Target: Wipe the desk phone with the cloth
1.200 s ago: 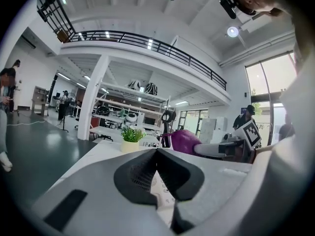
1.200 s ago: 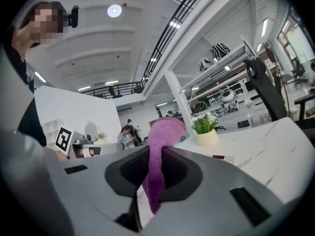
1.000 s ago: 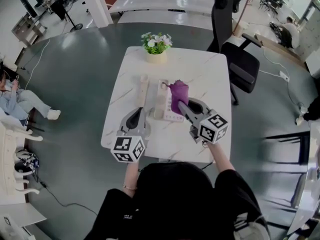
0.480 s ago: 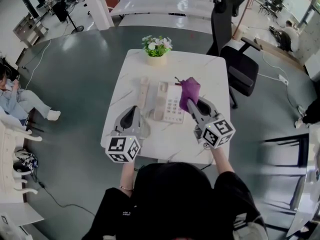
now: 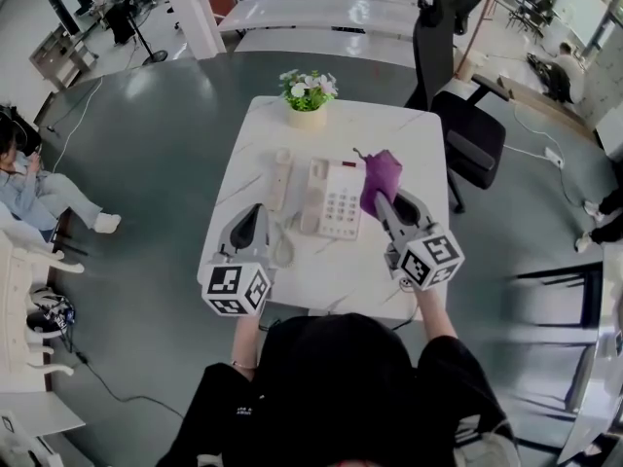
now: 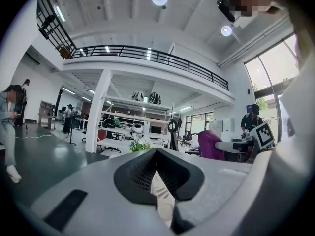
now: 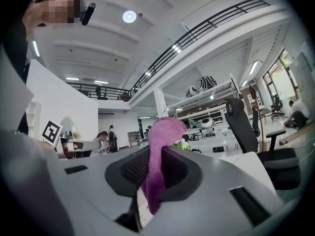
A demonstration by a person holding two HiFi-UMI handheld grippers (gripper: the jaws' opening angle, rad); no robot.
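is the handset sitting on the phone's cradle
No, the handset lies on the table to the left of the phone base, off its cradle.

This is a large open-plan office or shared workspace. A white marble-patterned table [image 5: 389, 129] carries a desk phone [image 5: 336, 197] and a small flower pot [image 5: 308, 90], with a black office chair [image 5: 474, 134] at 2 o'clock and long white desks [image 5: 321, 13] at 12 o'clock across a polished grey floor [image 5: 165, 134]. The left gripper view shows a high ceiling, a railed mezzanine [image 6: 147, 54] and a white pillar [image 6: 97, 114], and a seated person [image 5: 34, 193] waits at 9 o'clock.
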